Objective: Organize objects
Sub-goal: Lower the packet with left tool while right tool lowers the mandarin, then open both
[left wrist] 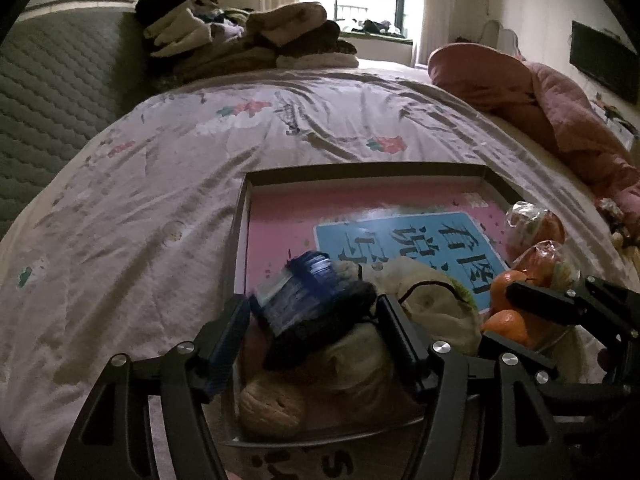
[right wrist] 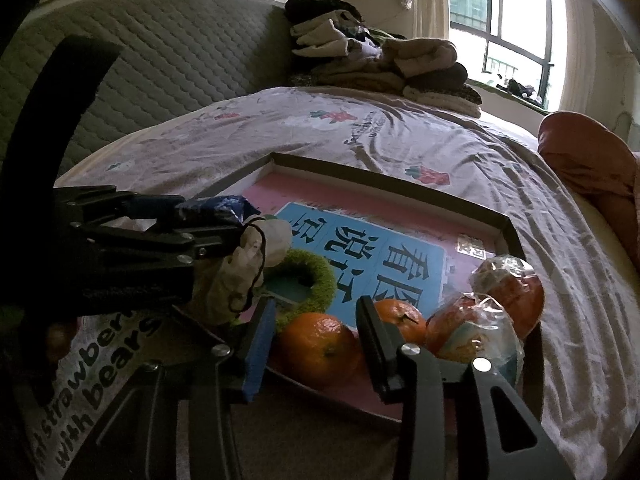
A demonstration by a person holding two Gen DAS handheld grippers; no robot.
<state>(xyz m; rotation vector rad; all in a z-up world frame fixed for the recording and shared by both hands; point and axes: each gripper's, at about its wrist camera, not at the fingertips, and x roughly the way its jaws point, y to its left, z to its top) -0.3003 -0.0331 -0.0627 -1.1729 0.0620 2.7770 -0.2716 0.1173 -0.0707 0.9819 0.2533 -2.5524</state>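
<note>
Bed with floral lilac quilted cover (left wrist: 168, 184) fills both views; stack of folded beige and brown clothes (left wrist: 248, 36) lies at 12 o'clock by the grey quilted headboard (right wrist: 160, 76); crumpled pink blanket (left wrist: 552, 104) lies at 2 o'clock in the left wrist view.

Shallow pink cardboard box lid with blue printed label (left wrist: 360, 200) rests on the bed, centre frame; it holds all task items.

Cream cloth drawstring pouch (left wrist: 424, 300) lies inside the lid at 6 o'clock in the left wrist view; two plastic-wrapped orange fruits (right wrist: 492, 308) sit at 4 o'clock in the right wrist view; two bare orange tangerines (right wrist: 320, 344) sit touching beside them.

Left gripper (left wrist: 314, 316): partly closed, clamped on a blue crinkled plastic packet (left wrist: 300, 296) above the pouch.

Right gripper (right wrist: 316, 344): jaws apart, straddling the nearer tangerine; contact cannot be confirmed.
</note>
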